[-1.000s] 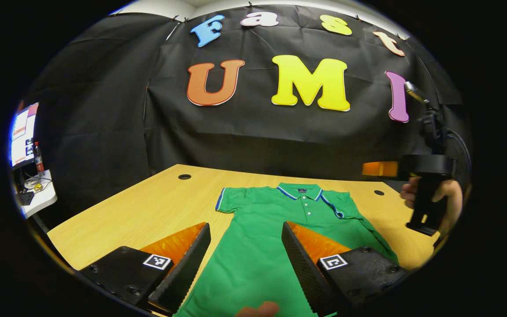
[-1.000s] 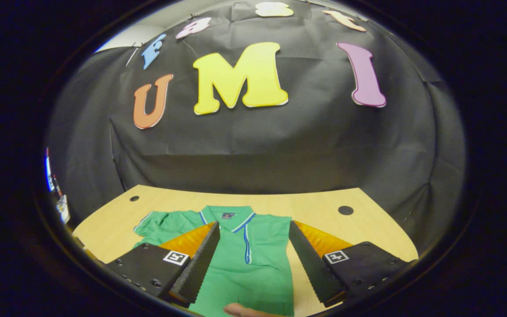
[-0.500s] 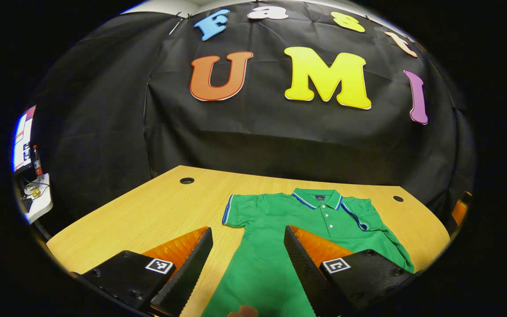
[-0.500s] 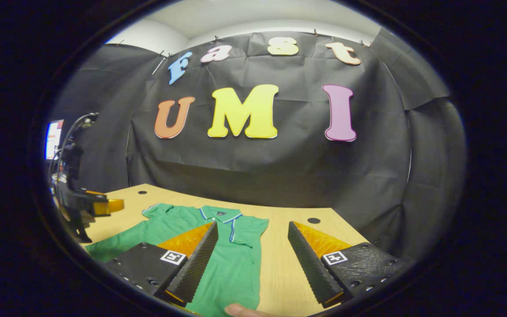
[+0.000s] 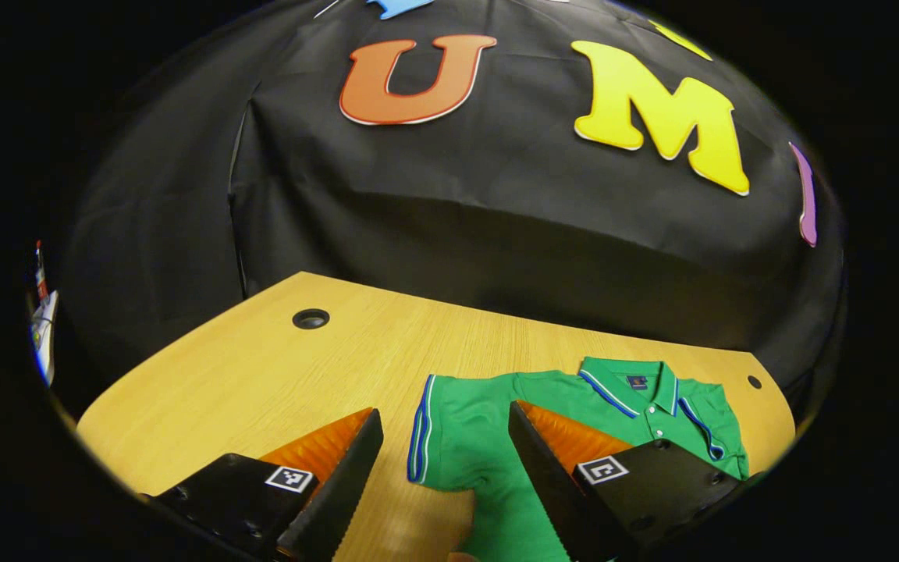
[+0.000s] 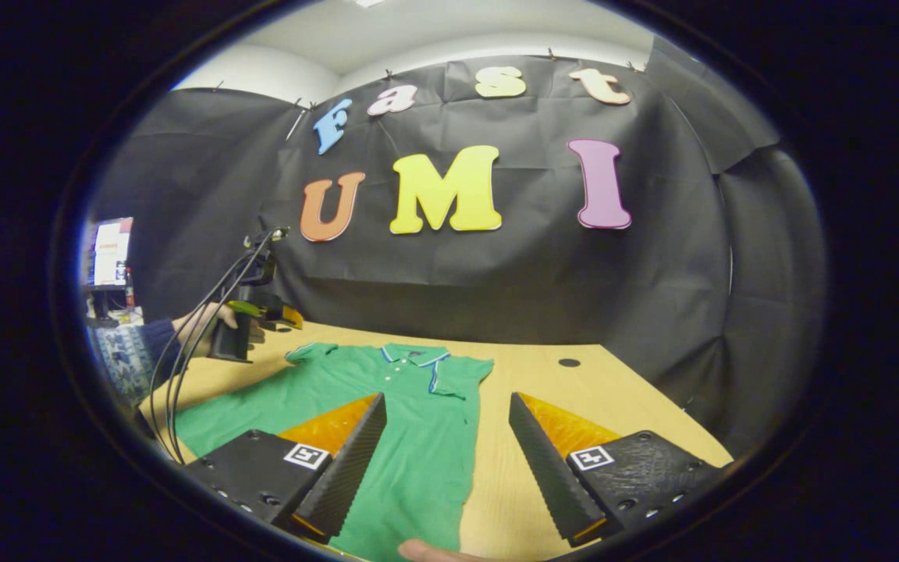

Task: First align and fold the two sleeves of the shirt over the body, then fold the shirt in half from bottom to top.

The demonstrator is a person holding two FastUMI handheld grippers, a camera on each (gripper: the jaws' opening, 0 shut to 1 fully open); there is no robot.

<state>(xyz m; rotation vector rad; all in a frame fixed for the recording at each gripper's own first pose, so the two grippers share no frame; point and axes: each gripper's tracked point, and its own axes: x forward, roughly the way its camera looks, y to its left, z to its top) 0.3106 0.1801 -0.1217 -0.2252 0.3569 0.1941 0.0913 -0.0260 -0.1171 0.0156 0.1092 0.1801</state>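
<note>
A green polo shirt (image 5: 512,414) with blue-and-white trim lies flat on the wooden table (image 5: 246,375), collar toward the wall. Its left sleeve (image 5: 438,429) spreads outward, its striped cuff facing my left gripper (image 5: 445,488). That gripper is open, low over the table, with the cuff between its fingers' line of sight. In the right gripper view the shirt (image 6: 403,421) lies ahead, its right sleeve (image 6: 461,375) folded over the body. My right gripper (image 6: 445,468) hovers open over the shirt's right edge. The left gripper (image 6: 286,316) hangs by the far sleeve.
The table has a cable hole (image 5: 310,318) at its far left and another (image 6: 569,362) at the far right. A hand and sleeve (image 6: 184,332) with trailing cables hold the left gripper. A desk with a screen (image 6: 110,250) stands beyond the table's left.
My left gripper has swung left and dipped toward the spread left sleeve. The right gripper has drawn back to the right, and the left gripper and its hand now show nearer the collar.
</note>
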